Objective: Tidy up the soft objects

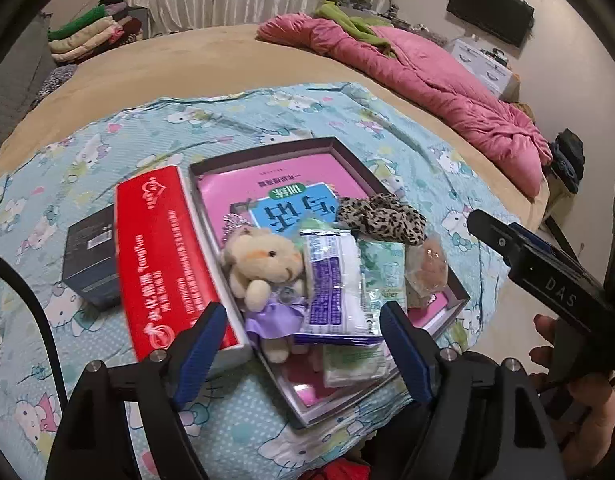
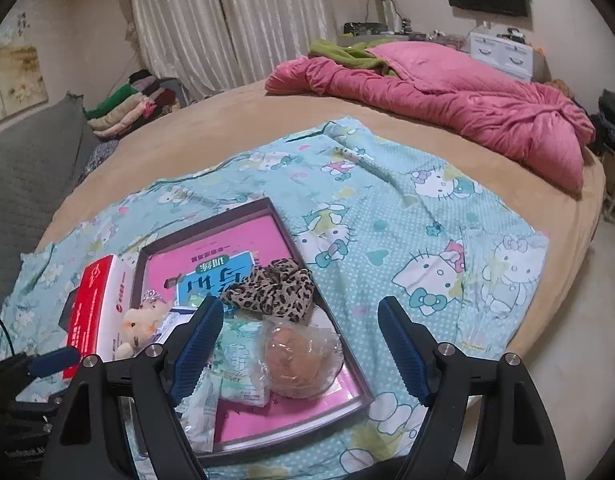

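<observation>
Left wrist view
Left tool (image 1: 303,344): its blue-padded fingers are standing wide apart, gripping nothing, and hovering over the near edge of the tray.
Tray (image 1: 339,152): a shallow dark-walled box with a pink printed sheet inside is lying on the cartoon-cat blanket (image 1: 107,152) spread over the bed.
Plush bear (image 1: 263,268): a cream toy with a lilac dress and a small silver crown is lying in the tray against its left wall.
Wipe packets (image 1: 331,284): white, purple and green soft packs are overlapping in the middle of the tray.
Leopard scrunchie (image 1: 383,216): a spotted fabric ring is lying toward the tray's right wall.
Wrapped sponge (image 1: 427,264): a tan round item in clear film is sitting just beside the scrunchie.
Red box (image 1: 163,256): it is touching the tray's left wall; a dark box (image 1: 91,256) is sitting beyond it.
Right tool: only its black body is showing at the right edge.

Right wrist view
Right tool (image 2: 301,346): its fingers are spread apart and empty, hanging above the tray's (image 2: 211,224) right half.
Wrapped sponge (image 2: 299,360): it is lying between the fingers in this view, below the leopard scrunchie (image 2: 271,292).
Plush bear (image 2: 143,324): it is lying by the red box (image 2: 95,312).
Pink quilt (image 2: 447,92): it is bunched at the bed's far side.
</observation>
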A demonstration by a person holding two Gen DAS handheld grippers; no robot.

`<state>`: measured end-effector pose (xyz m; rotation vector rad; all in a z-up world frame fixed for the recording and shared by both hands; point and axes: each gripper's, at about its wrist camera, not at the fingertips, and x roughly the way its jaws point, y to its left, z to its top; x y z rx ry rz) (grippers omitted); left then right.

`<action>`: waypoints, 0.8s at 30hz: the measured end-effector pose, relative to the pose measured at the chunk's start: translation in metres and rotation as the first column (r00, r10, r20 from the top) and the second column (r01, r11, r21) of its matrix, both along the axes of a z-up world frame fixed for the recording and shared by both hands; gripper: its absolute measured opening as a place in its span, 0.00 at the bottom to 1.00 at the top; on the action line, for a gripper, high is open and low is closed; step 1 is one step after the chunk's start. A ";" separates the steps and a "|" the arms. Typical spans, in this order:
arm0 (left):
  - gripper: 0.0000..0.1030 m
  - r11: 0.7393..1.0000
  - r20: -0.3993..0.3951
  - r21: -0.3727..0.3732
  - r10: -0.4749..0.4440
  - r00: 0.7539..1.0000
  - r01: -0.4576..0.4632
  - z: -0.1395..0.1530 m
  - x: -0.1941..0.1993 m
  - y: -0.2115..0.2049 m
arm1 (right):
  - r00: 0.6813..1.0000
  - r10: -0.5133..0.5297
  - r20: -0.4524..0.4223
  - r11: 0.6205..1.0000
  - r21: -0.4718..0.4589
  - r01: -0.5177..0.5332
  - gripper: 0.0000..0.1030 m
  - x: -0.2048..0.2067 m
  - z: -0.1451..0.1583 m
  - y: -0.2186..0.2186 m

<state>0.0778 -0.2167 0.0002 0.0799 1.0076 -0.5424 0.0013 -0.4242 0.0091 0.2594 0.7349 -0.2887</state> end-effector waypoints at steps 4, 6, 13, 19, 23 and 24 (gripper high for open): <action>0.81 1.000 0.012 0.000 0.031 0.999 -0.031 0.004 -0.002 0.012 | 1.000 0.028 -0.004 0.999 -0.024 -0.028 0.78 -0.001 0.005 0.009; 0.86 0.999 0.030 0.010 0.048 0.998 -0.049 0.007 -0.003 0.017 | 0.999 0.048 -0.006 0.998 -0.031 -0.048 0.78 -0.001 0.007 0.014; 0.87 0.995 0.062 0.040 0.092 0.994 -0.095 0.013 -0.008 0.035 | 0.993 0.117 -0.014 0.991 -0.060 -0.118 0.79 -0.001 0.015 0.038; 0.87 0.986 0.051 0.053 0.152 0.987 -0.155 0.013 -0.018 0.057 | 0.983 0.181 -0.037 0.982 -0.054 -0.183 0.79 -0.007 0.020 0.060; 0.87 0.977 0.042 0.069 0.201 0.979 -0.203 0.011 -0.030 0.069 | 0.973 0.220 -0.065 0.973 -0.058 -0.224 0.79 -0.012 0.021 0.074; 0.87 0.976 0.034 0.065 0.208 0.978 -0.210 0.010 -0.032 0.072 | 0.970 0.232 -0.069 0.970 -0.063 -0.236 0.79 -0.013 0.021 0.079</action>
